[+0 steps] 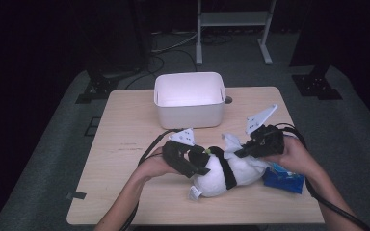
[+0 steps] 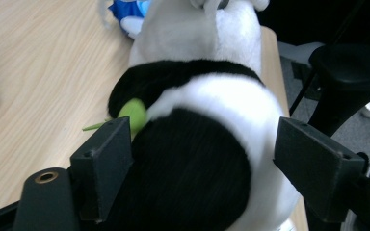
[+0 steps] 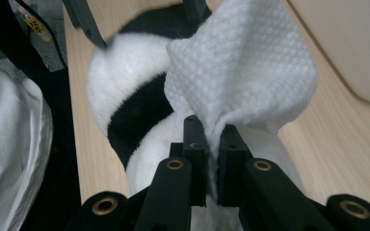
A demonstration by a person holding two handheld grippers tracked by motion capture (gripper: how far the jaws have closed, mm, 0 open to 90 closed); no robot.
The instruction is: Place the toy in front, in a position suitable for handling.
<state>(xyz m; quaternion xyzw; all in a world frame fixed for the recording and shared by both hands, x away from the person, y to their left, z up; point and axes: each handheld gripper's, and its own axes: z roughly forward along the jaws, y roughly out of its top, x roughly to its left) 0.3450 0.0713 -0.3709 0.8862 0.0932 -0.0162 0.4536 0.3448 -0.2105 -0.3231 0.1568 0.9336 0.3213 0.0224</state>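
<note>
Your left hand-held gripper (image 1: 200, 165) sits with its jaws spread wide on either side of the plush panda (image 1: 224, 173), and in the left gripper view the black patch of the toy bulges right up between them; the near jaw seems to brush the fur, the other stands clear of it, so nothing is clamped there. Your right hand-held gripper (image 1: 241, 150) is pinched tight on the white cloth (image 3: 243, 72), which bunches out just ahead of its jaw tips and drapes over the panda's body.

The panda lies on the surface between your two hands, its long axis running from your left hand-held gripper across toward your right one, with the black band (image 1: 228, 171) crossing it midway. So the toy is straight ahead of the left jaws and just beneath and beyond the right ones. Your left hand is the nearer one to the body of the toy; judging by that, closing those jaws would take the panda, while the right keeps the cloth.

A little green piece (image 2: 134, 113) pokes out beside the left jaw. A blue packet (image 1: 284, 179) lies just behind your right hand, and the white bin (image 1: 189, 99) stands beyond both hand-held grippers.

Writing: a small tag (image 1: 195, 193) hangs off the panda's near end, too small to read; no legible brand anywhere
</note>
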